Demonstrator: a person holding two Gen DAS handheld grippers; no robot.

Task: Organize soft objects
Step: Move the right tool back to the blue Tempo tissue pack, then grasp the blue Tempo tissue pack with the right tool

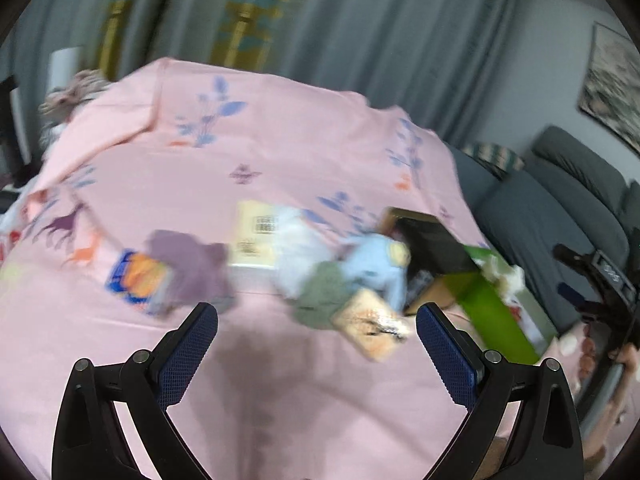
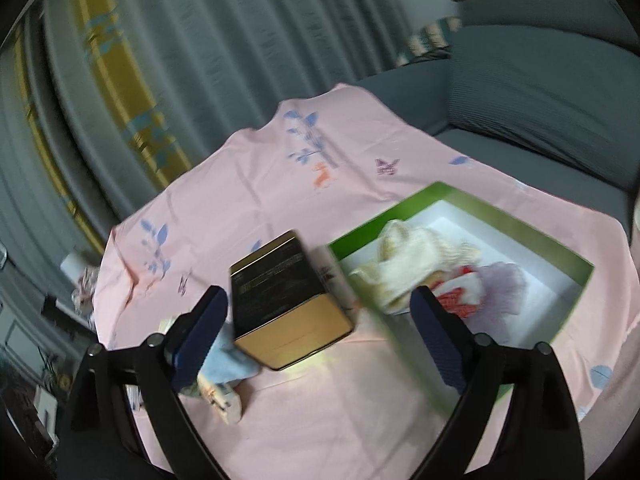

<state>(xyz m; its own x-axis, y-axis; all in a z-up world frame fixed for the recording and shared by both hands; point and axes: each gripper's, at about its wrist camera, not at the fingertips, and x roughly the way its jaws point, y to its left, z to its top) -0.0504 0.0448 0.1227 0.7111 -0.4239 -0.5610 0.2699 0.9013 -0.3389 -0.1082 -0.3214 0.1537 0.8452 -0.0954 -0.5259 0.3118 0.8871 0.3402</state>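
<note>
Fingers [image 2: 440,344] of both grippers spread empty, one green box [image 2: 460,204], three cloths inside.

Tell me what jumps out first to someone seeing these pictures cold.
The pink printed sheet fills both views. In the right wrist view a green box at right holds a cream cloth, a red-patterned piece and a lilac one, with a black-and-gold box beside it. In the left wrist view, blurred soft things, including a purple cloth and a light blue one, lie beyond the open left gripper.

The left claw [image 1: 317,316] and the right claw [image 2: 319,300] are both gaping wide, tilting downward, gripping nothing between their blue fingers.
</note>
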